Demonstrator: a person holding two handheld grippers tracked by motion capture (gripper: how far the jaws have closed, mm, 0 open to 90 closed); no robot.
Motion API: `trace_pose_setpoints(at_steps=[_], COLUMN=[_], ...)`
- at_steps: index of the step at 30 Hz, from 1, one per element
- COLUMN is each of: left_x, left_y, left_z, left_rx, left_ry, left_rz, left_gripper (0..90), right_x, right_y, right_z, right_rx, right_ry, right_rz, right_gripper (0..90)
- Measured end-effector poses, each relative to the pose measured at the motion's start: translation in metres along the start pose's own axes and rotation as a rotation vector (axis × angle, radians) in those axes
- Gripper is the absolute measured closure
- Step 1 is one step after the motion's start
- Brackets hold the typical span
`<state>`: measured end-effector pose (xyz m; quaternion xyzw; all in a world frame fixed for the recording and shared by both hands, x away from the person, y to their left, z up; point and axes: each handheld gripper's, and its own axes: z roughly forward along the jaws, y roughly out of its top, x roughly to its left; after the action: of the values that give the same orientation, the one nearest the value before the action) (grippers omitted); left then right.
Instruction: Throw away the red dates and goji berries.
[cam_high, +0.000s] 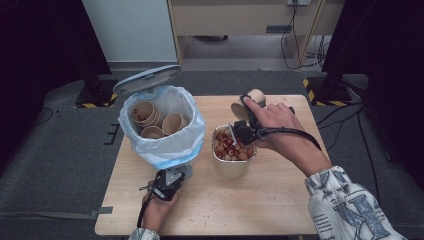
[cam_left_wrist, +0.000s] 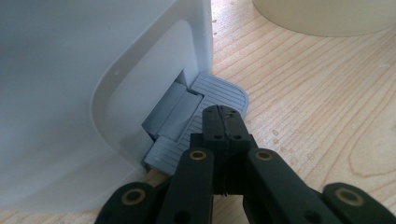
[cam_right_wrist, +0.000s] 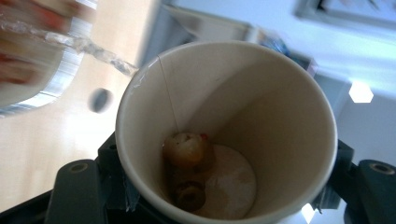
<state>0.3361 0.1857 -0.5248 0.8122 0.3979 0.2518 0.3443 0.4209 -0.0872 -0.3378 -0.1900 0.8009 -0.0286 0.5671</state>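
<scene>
A white pedal bin (cam_high: 172, 147) lined with a plastic bag stands on the wooden table, its lid (cam_high: 146, 78) raised. Several used paper cups (cam_high: 152, 119) lie inside it. My left gripper (cam_high: 175, 177) is shut with nothing between its jaws. In the left gripper view its tips (cam_left_wrist: 224, 114) rest on the bin's grey pedal (cam_left_wrist: 222, 91). My right gripper (cam_high: 248, 105) is shut on a paper cup (cam_high: 254, 97), held tilted beside a foil container (cam_high: 232, 169) of red and tan food bits (cam_high: 230, 147). A few food bits (cam_right_wrist: 189, 154) sit at the bottom of the cup (cam_right_wrist: 280, 116).
The table (cam_high: 280, 200) has bare wood in front of and to the right of the container. The bin takes up its left half. A person's patterned sleeve (cam_high: 350, 205) comes in at the bottom right. Dark stands and cables are on the floor beyond the table.
</scene>
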Motion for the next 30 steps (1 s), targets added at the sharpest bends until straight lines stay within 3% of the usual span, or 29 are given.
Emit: trace_pose_setpoints(at_steps=[2,4,5,6,7,9,12,21,26,27,28,29,30], left_x=[0.0,0.0,0.0,0.0,0.0,0.0,0.0,0.0,0.0,0.0,0.0,0.0,0.0], left_y=[0.0,0.0,0.0,0.0,0.0,0.0,0.0,0.0,0.0,0.0,0.0,0.0,0.0], left_z=[0.0,0.0,0.0,0.0,0.0,0.0,0.0,0.0,0.0,0.0,0.0,0.0,0.0], left_rx=[0.0,-0.001,-0.001,0.0,0.0,-0.001,-0.001,0.0,-0.002,-0.003,-0.003,-0.001,0.004], left_ry=[0.0,0.0,0.0,0.0,0.0,-0.001,0.0,0.0,0.0,0.001,0.001,0.0,0.001], left_rz=[-0.001,-0.001,-0.001,-0.001,-0.001,-0.003,-0.001,-0.002,-0.003,-0.003,-0.004,-0.004,0.003], left_gripper=[89.9,89.9,89.9,89.9,89.9,89.9,89.9,89.9,89.9,89.9,89.9,89.9,89.9], right_x=[0.005,0.0,0.0,0.004,0.006,0.006,-0.002,-0.013,-0.028,-0.031,-0.03,-0.021,-0.006], right_y=[0.004,0.001,0.001,0.005,0.007,0.009,0.005,-0.002,-0.011,-0.013,-0.01,-0.001,0.01], right_z=[0.001,0.001,0.001,0.001,0.001,-0.002,-0.005,-0.012,-0.019,-0.018,-0.016,-0.01,-0.003], right_rx=[-0.019,0.0,0.0,-0.013,-0.012,-0.016,-0.018,-0.018,0.012,0.018,0.058,0.064,0.03], right_ry=[0.021,-0.003,-0.003,0.006,0.014,0.011,-0.012,-0.04,-0.081,-0.104,-0.144,-0.122,-0.039], right_rz=[-0.006,0.046,0.046,-0.015,-0.041,-0.044,-0.002,-0.011,0.01,0.034,0.024,-0.017,-0.075], right_gripper=[28.2,28.2,28.2,28.2,28.2,28.2,28.2,28.2,28.4,28.5,29.4,29.6,29.6])
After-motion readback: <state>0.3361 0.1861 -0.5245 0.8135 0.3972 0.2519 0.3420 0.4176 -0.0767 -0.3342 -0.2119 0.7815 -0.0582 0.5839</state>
